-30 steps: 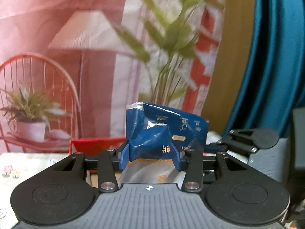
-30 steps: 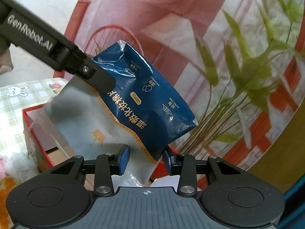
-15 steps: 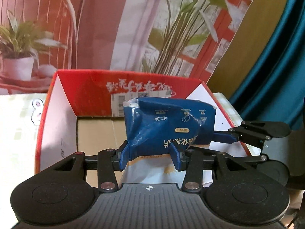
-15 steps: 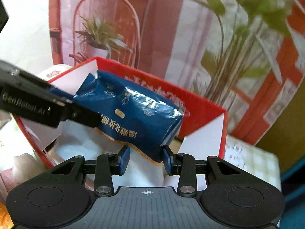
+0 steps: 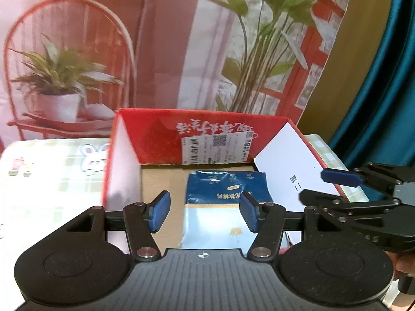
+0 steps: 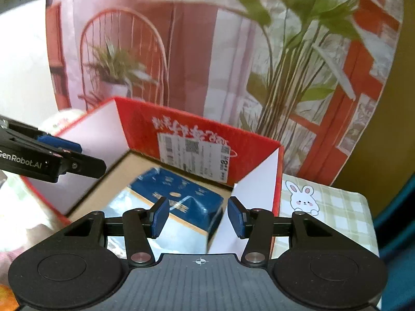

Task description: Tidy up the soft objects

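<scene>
The blue-and-white soft pack [image 5: 225, 207] lies flat on the cardboard floor of the red box [image 5: 197, 132], toward its right wall, so this item looks stowed; what else is left to organize cannot be judged, apart from pale soft things blurred at the left edge of the right wrist view. Both the left claw [image 5: 206, 213] and the right claw [image 6: 198, 217] hang spread wide above the pack, grasping nothing. The pack's glossy film wrapper is dark blue at the far end and pale toward the camera, with a gold crown mark.

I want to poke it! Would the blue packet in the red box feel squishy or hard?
Probably squishy: the blue packet has a crinkled, shiny film wrapper, so it likely dents and slides a bit. It lies flat in the red box, so it shouldn't roll.
</scene>
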The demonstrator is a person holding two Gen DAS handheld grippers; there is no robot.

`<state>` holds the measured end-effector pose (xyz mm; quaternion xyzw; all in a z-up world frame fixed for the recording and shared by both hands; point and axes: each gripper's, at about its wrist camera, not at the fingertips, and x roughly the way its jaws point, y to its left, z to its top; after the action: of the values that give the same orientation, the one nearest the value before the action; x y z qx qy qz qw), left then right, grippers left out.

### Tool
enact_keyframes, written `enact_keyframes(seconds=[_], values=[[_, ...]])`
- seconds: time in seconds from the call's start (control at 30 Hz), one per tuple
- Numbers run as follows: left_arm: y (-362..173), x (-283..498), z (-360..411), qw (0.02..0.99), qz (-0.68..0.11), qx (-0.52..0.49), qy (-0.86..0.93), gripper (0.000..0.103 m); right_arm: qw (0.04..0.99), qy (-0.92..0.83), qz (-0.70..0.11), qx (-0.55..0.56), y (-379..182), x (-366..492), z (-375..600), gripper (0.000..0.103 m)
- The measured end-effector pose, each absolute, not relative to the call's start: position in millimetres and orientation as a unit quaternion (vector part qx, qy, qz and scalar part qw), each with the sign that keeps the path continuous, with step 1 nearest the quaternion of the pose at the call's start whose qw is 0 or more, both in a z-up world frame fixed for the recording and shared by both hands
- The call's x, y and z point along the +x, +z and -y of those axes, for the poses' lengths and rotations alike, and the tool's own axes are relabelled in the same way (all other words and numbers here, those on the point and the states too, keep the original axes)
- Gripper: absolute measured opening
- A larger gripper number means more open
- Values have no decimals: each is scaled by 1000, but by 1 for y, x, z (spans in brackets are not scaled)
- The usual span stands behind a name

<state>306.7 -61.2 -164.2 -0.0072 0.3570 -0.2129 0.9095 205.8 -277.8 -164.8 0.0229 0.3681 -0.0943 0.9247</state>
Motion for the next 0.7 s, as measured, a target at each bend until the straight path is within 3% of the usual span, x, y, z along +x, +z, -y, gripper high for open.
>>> enact_keyframes(seconds=[0.3,0.47,0.7], values=[[-161,234,28,914,-354,-13,-196,61,941,-85,-317,81,-153,134,250,51],[-177,198,16,911,-369,-23,-184,61,940,-74,-320,95,-170,99,229,56],[-204,162,11,900,-397,-30,-179,61,926,-65,-356,105,-197,66,209,57]])
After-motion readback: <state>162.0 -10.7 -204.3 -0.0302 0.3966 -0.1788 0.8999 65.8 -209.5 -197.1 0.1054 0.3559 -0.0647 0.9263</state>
